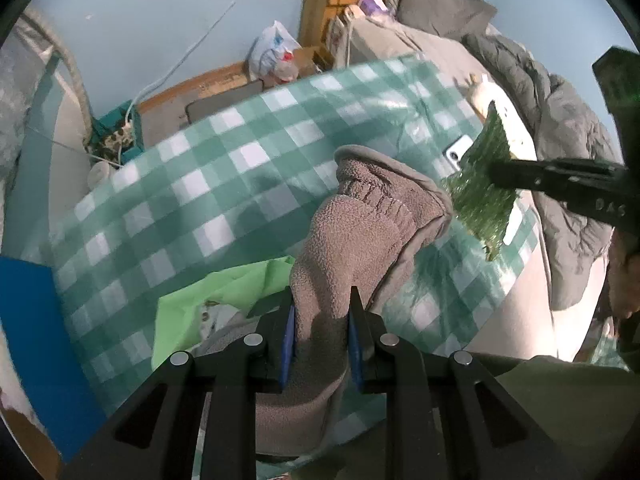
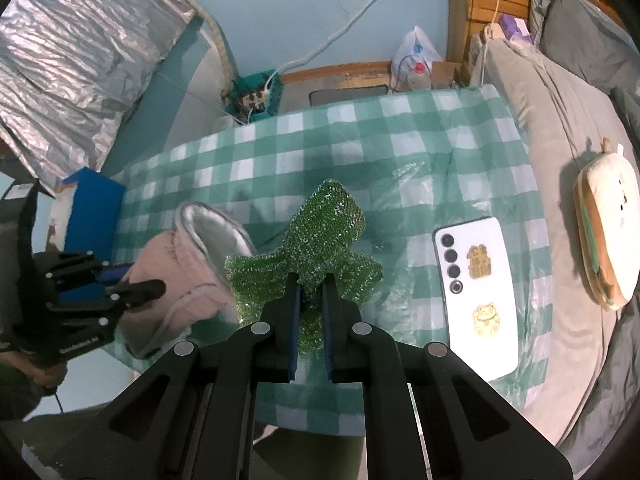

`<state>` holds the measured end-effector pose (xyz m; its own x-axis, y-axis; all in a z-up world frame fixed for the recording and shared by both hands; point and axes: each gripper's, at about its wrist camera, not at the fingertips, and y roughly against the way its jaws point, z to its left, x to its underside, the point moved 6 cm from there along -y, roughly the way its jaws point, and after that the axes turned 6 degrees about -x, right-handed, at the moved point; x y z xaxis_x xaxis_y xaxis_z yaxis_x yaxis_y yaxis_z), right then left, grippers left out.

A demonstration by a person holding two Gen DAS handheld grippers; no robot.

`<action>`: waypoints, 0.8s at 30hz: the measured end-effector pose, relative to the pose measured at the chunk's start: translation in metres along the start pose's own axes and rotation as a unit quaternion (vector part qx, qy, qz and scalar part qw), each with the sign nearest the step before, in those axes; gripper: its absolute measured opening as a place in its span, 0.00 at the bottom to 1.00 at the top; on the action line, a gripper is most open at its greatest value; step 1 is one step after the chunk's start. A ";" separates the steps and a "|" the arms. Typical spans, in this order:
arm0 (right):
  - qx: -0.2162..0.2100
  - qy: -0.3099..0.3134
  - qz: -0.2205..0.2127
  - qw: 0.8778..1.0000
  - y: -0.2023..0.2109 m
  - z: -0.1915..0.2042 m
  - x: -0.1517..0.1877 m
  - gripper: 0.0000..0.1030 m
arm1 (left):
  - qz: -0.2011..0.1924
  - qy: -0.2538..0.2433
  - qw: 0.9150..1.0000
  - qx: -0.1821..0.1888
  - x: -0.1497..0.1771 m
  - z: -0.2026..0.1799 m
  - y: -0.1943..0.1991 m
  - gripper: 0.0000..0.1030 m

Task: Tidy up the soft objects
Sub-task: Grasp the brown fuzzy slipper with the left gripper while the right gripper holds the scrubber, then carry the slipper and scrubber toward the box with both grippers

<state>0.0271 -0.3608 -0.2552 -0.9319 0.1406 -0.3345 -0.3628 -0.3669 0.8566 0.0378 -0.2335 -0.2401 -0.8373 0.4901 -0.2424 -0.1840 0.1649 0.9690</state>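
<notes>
Left claw clenched on a brown fleece slipper at the near edge of the desk, probably lifting it to sort. Right claw clenched on a green sparkly cloth, mid-desk beside the slipper. Green bag lies under the slipper. Phone sits by the right edge. Plush toy is off on the bed.

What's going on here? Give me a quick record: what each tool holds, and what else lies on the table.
Left gripper: jaws shut on a brown fleece glove
Right gripper: jaws shut on a green sparkly cloth
Table cover: green and white checked cloth
Also on table: white phone, blue box
Beside table: plush toy on a grey sofa
</notes>
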 end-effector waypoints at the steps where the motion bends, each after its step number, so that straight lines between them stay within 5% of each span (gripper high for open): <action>1: -0.001 0.003 -0.001 1.000 0.001 0.003 -0.001 0.08 | -0.007 0.004 1.000 -0.002 0.000 0.003 0.006 0.22; 24: -0.029 0.055 -0.021 0.998 0.010 0.064 -0.030 0.08 | -0.066 0.096 0.993 -0.022 0.008 0.067 0.070 0.21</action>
<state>0.0508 -0.3094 -0.2115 -0.9091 0.0554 -0.4129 -0.3968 -0.4168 0.8178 0.0527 -0.1605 -0.1777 -0.8865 0.2931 -0.3581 -0.3175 0.1776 0.9315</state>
